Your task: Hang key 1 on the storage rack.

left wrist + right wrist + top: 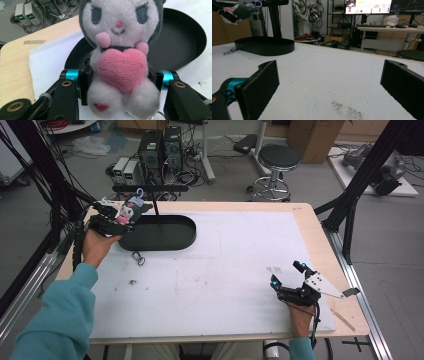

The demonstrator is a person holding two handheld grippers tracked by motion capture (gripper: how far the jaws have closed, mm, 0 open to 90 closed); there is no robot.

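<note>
High view: plush (128, 211) clamped in left gripper (116, 220); right gripper (286, 279) agape, empty. Lift loop (139, 193) onto stand (150, 187).

high: above, looking down on table (210, 280) | gripper views: low, close | shared: black tray (165, 232)

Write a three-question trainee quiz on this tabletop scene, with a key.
1. True or false: the left gripper is shut on the plush toy.
2. What lies on the white mat just in front of the black tray? A) a metal clip B) a spoon C) a cup
3. How do the right gripper jaws stand, and is anything between them?

Key: 1 true. 2 A, the metal clip. 3 Wide open, low over the mat, with nothing between them.
</note>
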